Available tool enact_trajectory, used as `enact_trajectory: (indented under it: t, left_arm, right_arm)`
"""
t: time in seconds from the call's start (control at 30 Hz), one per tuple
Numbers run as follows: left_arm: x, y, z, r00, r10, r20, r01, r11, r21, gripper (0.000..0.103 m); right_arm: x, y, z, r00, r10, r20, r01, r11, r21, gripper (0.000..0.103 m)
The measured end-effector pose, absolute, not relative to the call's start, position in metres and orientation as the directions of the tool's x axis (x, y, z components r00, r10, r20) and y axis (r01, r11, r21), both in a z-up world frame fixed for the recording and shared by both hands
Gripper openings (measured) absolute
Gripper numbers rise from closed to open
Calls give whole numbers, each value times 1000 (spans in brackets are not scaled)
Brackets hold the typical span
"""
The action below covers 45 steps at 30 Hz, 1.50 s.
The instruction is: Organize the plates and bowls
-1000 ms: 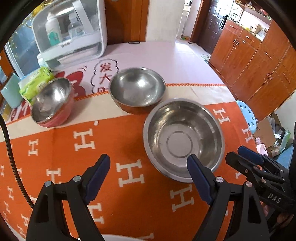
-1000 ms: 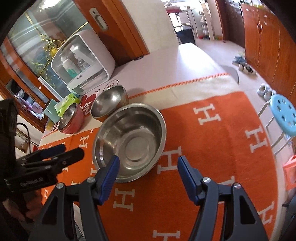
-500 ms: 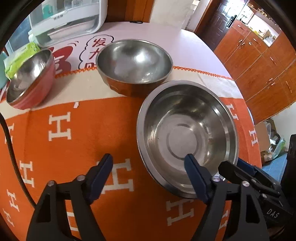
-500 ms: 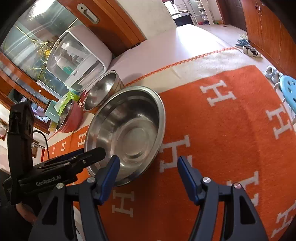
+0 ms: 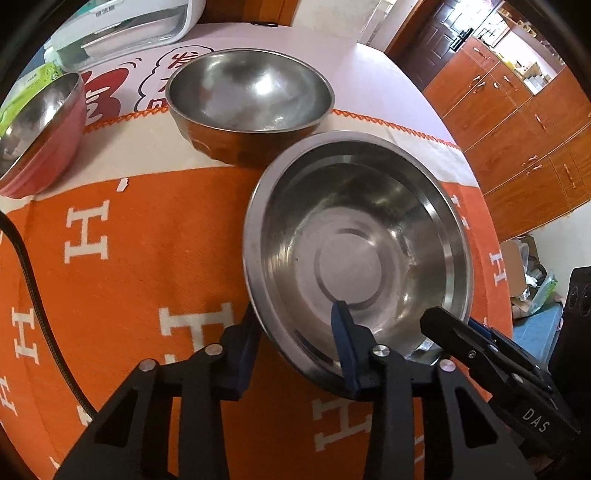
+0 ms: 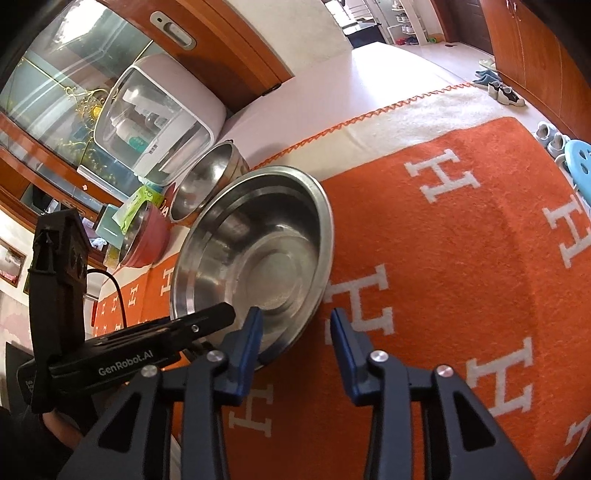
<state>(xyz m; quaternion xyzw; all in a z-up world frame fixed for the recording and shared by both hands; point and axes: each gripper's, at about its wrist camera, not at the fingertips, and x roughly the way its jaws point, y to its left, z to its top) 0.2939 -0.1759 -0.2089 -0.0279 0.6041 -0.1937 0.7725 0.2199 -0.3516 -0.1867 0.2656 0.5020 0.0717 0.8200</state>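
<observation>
A large steel bowl (image 5: 358, 236) (image 6: 258, 251) stands on the orange cloth. My left gripper (image 5: 295, 332) straddles its near left rim, one finger outside the wall and one inside; its jaws are closing and a gap still shows. My right gripper (image 6: 295, 328) straddles the near right rim, its left finger over the inside and its right finger above the cloth; these jaws are closing too, short of the metal. Behind the big bowl stand a brown-sided steel bowl (image 5: 251, 88) (image 6: 207, 181) and a red-sided one (image 5: 40, 125) (image 6: 147, 236).
The orange cloth (image 5: 129, 258) (image 6: 443, 240) with white H marks covers the table's near part. A white cabinet with a clear door (image 5: 122, 22) (image 6: 159, 110) and a green packet (image 6: 144, 199) sit at the back. A black cable (image 5: 29, 288) trails left. A blue stool (image 6: 580, 158) stands right.
Both grippers have come down onto the large bowl's near rim. Their jaws, wide before, have narrowed around the rim. The bowls have not moved.
</observation>
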Motion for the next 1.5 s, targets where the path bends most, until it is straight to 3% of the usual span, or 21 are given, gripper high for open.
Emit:
enact_trajectory:
  t: [0.07,0.27,1.5]
  left_arm:
    - [292,-178,-209,190,-338,-922,269,921,-283,29]
    - [289,-188,-211,191,-325,-926,281,922,-266,25]
    - [219,-151,-160,266,-378,-887,325,901,-287,26]
  right_arm:
    - [220,-350,-186,484,385,-786,147,849,507,31]
    - [218,-345,-184,478,379,-792,142,857,496,22]
    - [136,-304,-123,510,316,-800,85,907,413,22]
